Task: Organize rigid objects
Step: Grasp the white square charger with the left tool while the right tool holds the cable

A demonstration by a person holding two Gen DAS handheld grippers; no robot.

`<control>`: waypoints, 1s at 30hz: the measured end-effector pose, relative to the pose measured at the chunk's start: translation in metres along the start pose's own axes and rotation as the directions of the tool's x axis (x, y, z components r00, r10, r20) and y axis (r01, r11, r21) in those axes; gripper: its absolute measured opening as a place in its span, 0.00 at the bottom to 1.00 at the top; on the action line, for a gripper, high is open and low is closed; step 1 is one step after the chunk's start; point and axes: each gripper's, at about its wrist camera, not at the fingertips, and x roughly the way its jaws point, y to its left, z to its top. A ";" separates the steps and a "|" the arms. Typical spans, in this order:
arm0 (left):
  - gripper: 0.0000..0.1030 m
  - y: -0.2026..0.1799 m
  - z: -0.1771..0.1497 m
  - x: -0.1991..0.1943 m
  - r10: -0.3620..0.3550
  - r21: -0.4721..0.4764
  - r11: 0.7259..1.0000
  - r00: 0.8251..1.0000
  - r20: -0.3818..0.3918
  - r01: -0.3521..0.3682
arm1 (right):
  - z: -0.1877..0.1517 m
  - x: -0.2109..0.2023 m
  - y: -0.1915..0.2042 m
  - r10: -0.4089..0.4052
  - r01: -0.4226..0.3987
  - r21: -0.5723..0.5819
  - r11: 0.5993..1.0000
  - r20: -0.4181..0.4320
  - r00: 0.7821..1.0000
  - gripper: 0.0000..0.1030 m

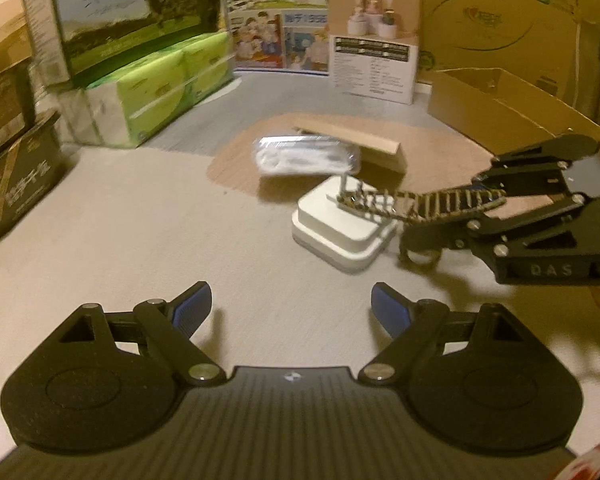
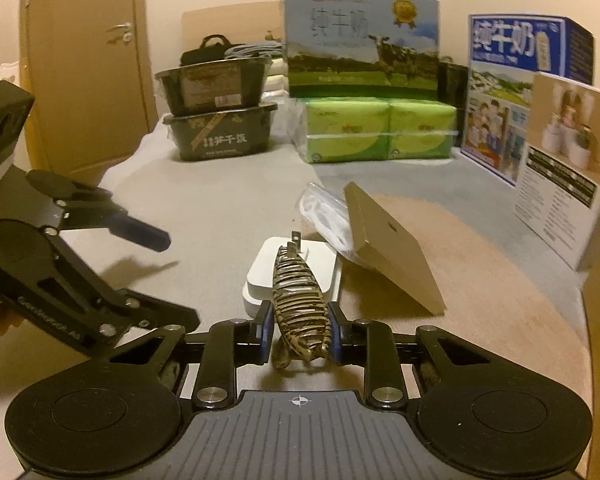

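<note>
A tortoiseshell-striped hair claw clip (image 2: 300, 300) is gripped at its hinge end by my right gripper (image 2: 300, 332), whose blue pads press on both of its sides. The clip's teeth reach out over a white square box (image 2: 260, 268) on the table. In the left wrist view the same clip (image 1: 420, 202) sticks out leftward from the right gripper (image 1: 496, 200) above the white box (image 1: 340, 232). My left gripper (image 1: 292, 308) hangs open over bare tabletop with nothing between its fingers; it shows at the left of the right wrist view (image 2: 168, 276).
Behind the white box lie a clear plastic package (image 1: 304, 156) and a tilted flat tan box (image 1: 380, 152). Milk cartons (image 2: 360, 36), green tissue packs (image 2: 380, 132) and stacked black bowls (image 2: 220, 132) line the back. An open cardboard box (image 1: 500, 100) stands at the right.
</note>
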 end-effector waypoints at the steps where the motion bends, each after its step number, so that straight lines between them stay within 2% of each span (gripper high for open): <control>1: 0.83 -0.002 0.003 0.001 -0.007 0.014 1.000 1.000 0.002 0.007 | -0.002 -0.005 0.000 -0.012 0.012 0.011 1.000 -0.003 1.000 0.27; 5: 0.83 -0.012 0.013 0.009 -0.035 0.070 0.997 0.999 0.011 0.034 | -0.008 -0.023 -0.002 -0.028 0.028 0.049 0.998 -0.005 1.000 0.26; 9: 0.83 -0.027 0.020 0.015 -0.095 0.129 0.987 0.995 0.016 0.092 | -0.014 -0.042 -0.006 -0.031 0.031 0.103 0.994 -0.003 1.000 0.26; 15: 0.83 -0.054 0.022 0.025 -0.207 0.199 0.959 0.978 0.003 0.202 | -0.024 -0.074 -0.015 -0.070 0.066 0.168 0.984 0.017 0.997 0.26; 21: 0.83 -0.072 0.028 0.039 -0.246 0.221 0.945 0.969 -0.005 0.241 | -0.033 -0.097 -0.028 -0.146 0.137 0.227 0.964 0.021 0.989 0.26; 25: 0.78 -0.077 0.036 0.049 -0.262 0.210 0.943 0.965 -0.010 0.258 | -0.035 -0.104 -0.034 -0.171 0.162 0.249 0.955 0.015 0.985 0.26; 30: 0.70 -0.084 0.040 0.055 -0.249 0.206 0.947 0.968 -0.014 0.246 | -0.036 -0.107 -0.036 -0.180 0.170 0.249 0.953 0.018 0.984 0.26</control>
